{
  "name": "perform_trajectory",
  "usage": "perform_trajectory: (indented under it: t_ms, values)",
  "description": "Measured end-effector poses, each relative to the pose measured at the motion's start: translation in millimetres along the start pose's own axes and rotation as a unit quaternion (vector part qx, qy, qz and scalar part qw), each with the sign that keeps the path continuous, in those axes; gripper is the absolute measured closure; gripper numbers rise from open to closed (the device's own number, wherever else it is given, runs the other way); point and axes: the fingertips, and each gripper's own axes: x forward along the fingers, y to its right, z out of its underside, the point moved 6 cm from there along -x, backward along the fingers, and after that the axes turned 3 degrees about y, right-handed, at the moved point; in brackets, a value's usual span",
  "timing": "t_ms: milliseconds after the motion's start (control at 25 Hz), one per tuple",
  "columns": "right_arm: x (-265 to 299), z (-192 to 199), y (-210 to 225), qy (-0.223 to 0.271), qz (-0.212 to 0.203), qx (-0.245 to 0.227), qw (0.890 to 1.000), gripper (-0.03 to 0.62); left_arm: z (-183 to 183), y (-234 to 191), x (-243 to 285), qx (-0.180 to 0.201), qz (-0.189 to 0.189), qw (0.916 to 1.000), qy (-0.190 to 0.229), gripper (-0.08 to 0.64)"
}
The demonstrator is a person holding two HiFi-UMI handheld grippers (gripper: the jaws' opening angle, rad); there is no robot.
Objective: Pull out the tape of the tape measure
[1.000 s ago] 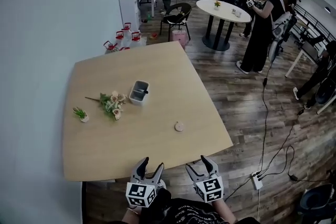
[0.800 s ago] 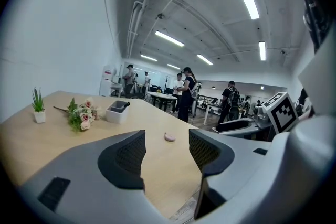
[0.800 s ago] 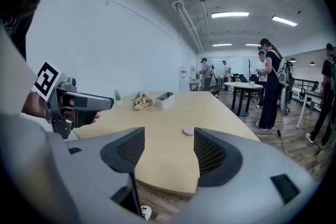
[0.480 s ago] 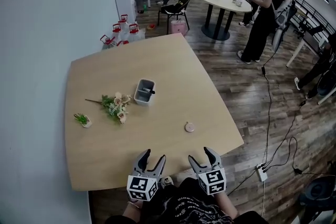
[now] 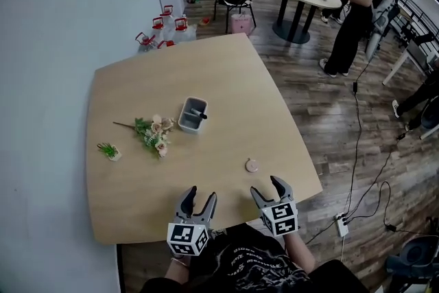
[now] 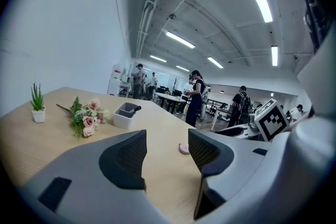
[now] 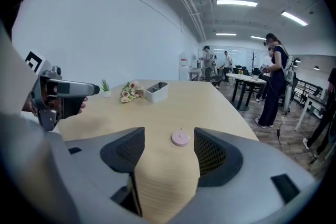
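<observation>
Head view: you have closed in over the last second, and both tools are now nearer the pink tape measure [image 5: 252, 165]. It lies flat on the bench [image 5: 206, 72], untouched, with no tape out. Your right tool [image 5: 266, 186] is just short of it; your left tool [image 5: 202, 192] is off to its left.

Left gripper view: jaws wide apart, nothing held. The tape measure sits ahead, right of the gap.

Right gripper view: jaws wide, empty. The tape measure is centred just beyond them. The approach looks nearly done; gripping likely comes next.
</observation>
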Motion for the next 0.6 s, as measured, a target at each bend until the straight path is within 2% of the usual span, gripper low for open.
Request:
perform_trajectory:
  t_ms: [240, 400, 600]
  values:
    - [47, -2, 3, -0.043, -0.044, -0.008, 0.998, 0.299, 2, -6, -8, -0.008, -0.046, 0.9989, -0.008, 0.307]
    - [79, 0, 12, -0.068, -0.041, 0.004, 0.997, 0.299, 2, -13, -14, -0.011, -0.073, 0.9972, -0.017, 0.307]
    - [103, 14, 21, -0.098, -0.031, -0.008, 0.995, 0.299, -1, -16, -24, -0.015, -0.110, 0.9937, -0.014, 0.307]
